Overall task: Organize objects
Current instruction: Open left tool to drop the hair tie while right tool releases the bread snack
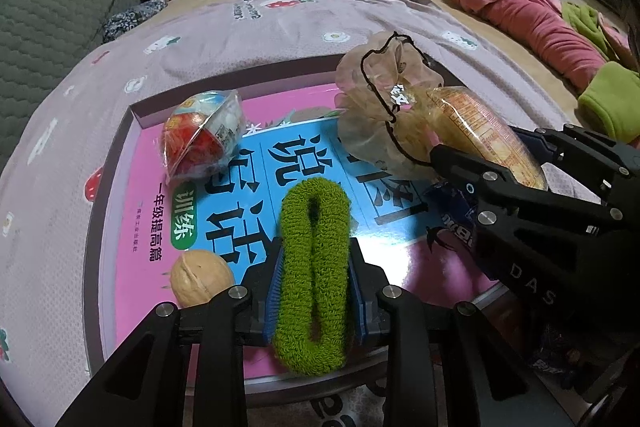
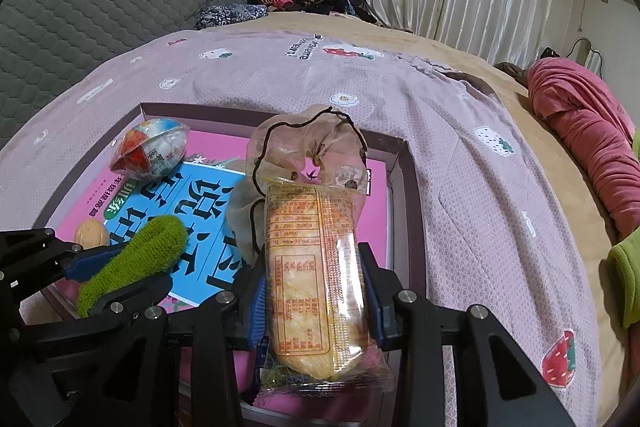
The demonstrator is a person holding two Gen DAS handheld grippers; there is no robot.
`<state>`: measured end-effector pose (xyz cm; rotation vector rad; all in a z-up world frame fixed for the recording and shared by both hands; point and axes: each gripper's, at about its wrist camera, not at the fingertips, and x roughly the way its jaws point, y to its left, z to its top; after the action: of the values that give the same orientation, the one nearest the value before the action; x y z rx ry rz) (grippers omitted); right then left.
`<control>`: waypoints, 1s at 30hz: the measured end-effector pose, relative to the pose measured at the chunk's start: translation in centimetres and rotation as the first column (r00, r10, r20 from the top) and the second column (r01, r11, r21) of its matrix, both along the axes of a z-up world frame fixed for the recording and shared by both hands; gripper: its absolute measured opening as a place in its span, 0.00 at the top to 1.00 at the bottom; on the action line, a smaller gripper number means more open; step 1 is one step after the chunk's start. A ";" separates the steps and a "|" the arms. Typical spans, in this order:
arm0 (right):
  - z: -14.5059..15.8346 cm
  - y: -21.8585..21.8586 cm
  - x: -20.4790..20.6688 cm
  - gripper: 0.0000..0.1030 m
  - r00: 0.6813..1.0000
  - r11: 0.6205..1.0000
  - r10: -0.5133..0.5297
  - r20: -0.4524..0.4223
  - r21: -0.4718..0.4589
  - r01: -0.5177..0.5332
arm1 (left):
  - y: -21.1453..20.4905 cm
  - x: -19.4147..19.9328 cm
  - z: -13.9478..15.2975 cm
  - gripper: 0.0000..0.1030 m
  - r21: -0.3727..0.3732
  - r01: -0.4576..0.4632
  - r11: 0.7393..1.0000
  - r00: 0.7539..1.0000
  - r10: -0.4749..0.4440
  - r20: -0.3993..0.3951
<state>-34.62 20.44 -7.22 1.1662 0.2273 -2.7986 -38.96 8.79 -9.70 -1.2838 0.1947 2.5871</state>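
A walnut [image 1: 201, 277] is lying at the tray's [image 1: 138, 115] near-left corner, a wrapped toy egg [image 1: 204, 135] at its far-left. The left gripper [image 1: 316, 291] is clamping a green hair band [image 1: 314, 267] between its blue pads [image 1: 275, 297] — the band is hanging low over the book [image 1: 240, 195] that lines the tray. Further right, a sheer scrunchie [image 2: 304, 155] is sitting on the book, and the right gripper [image 2: 316, 291] is pinching a cracker pack [image 2: 312, 279] — its far end is overlapping the scrunchie.
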 end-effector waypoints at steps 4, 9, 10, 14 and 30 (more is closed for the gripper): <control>0.0 0.2 0.0 0.62 1.000 1.000 -0.002 0.003 -0.015 0.002 | 0.0 0.1 -0.1 0.69 0.000 0.004 1.000 1.000 -0.004 0.000; 0.1 0.2 -0.1 0.61 1.000 1.000 -0.001 0.005 -0.019 0.001 | 0.0 0.1 -0.1 0.65 0.000 0.007 1.000 1.000 -0.007 0.005; 0.2 0.2 0.0 0.61 1.000 1.000 -0.002 0.005 -0.023 0.002 | 0.0 0.2 -0.1 0.64 -0.003 0.009 1.000 1.000 -0.009 0.005; 0.6 0.4 0.2 0.57 1.000 0.999 -0.004 -0.004 -0.032 0.004 | -0.2 0.2 -0.1 0.57 0.002 0.009 1.000 1.000 -0.009 0.014; 1.4 0.5 0.7 0.50 1.000 0.999 -0.012 -0.013 -0.032 0.012 | -0.6 0.4 0.0 0.35 -0.024 0.016 1.000 0.999 -0.015 0.028</control>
<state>-33.87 20.93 -5.77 1.1466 0.1772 -2.8104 -38.55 8.16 -9.68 -1.3209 0.2307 2.5601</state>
